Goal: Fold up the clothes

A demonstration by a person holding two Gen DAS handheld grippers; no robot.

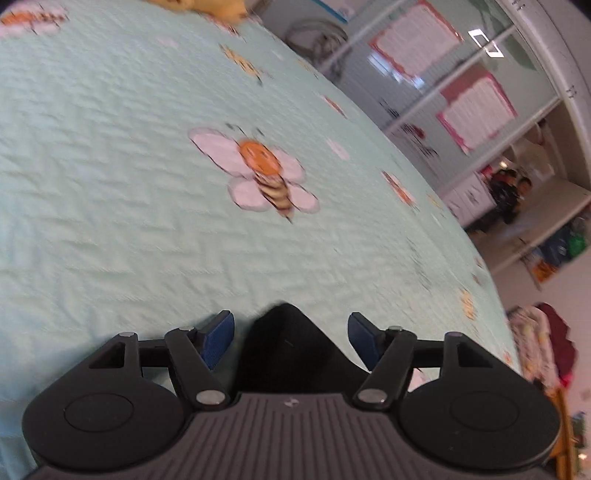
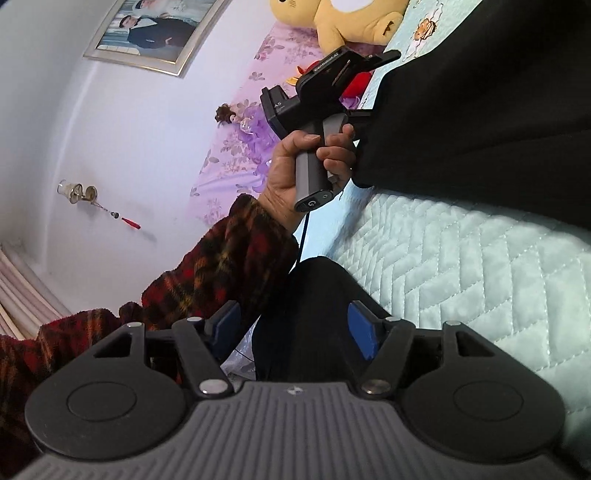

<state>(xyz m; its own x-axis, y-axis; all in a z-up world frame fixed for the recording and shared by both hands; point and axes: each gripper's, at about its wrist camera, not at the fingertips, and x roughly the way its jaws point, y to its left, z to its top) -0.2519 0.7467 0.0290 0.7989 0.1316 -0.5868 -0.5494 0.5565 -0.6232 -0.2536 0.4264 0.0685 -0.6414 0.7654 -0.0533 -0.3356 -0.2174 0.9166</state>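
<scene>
Holding: both hand-held grippers carry parts of one black garment (image 2: 480, 122), lifted over the bed (image 2: 461, 266).
Right hand-held gripper (image 2: 295, 332): blue pads spread fairly wide, with a thick fold of the black cloth bunched between them; I cannot tell whether the pads actually pinch it or it merely hangs in the gap.
Left hand-held gripper (image 1: 291, 336): same picture in its own view, a peak of black cloth standing between parted pads; grip uncertain. In the right wrist view the left hand (image 2: 295, 173) grasps its handle, nose against the garment's edge.
Garment: a broad dark sheet hanging over the bed's near edge and reaching toward the far side; no crease or stacked layer is readable.
Bed: pale green quilted cover with a bee print (image 1: 258, 173), otherwise bare where the left view looks.
Far end: a yellow plush toy (image 2: 351, 22) near the head of the bed, a framed photo (image 2: 155, 29) on the wall.
Progress: judged early; the cloth looks carried, not laid flat, so spreading and every fold seem left.
</scene>
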